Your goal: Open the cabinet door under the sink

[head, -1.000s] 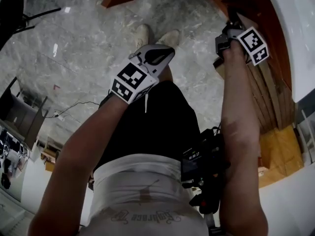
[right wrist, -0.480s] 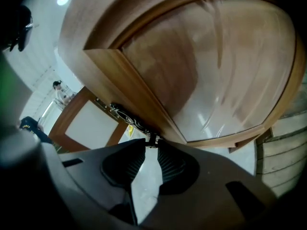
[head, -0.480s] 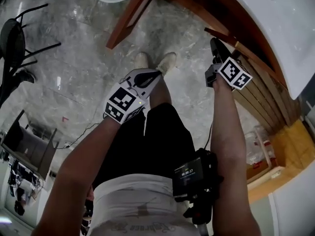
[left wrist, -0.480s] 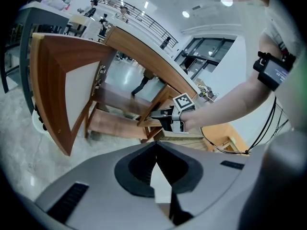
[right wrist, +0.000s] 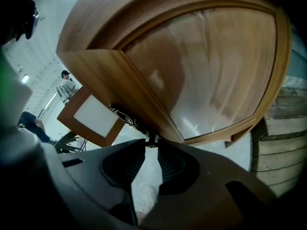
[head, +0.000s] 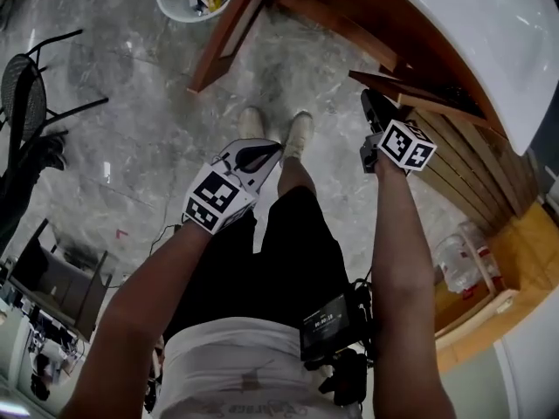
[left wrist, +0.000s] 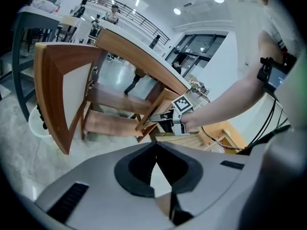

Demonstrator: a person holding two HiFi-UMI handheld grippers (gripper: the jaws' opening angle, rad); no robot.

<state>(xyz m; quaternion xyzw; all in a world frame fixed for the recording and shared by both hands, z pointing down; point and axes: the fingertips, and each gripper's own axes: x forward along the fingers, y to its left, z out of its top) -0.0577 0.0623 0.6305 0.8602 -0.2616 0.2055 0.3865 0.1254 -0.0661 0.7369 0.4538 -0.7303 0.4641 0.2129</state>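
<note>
Left gripper: jaws pressed together, nothing between them, nose toward 1 o'clock in head view, held over the thighs. Left forearm is bare and runs up from 7 o'clock. Right gripper: nose toward 11 o'clock, jaws part-way apart, clamped on a small dark knob. Right forearm is bare, nearly straight, up from 5 o'clock. Right gripper sits at 2 o'clock of the left, well apart.

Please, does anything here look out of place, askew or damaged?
Nothing looks spilled or damaged. Only two cabinet doors under the sink stand open: the far door swung wide, and the near door ajar, its handle gripped by the right gripper.
</note>
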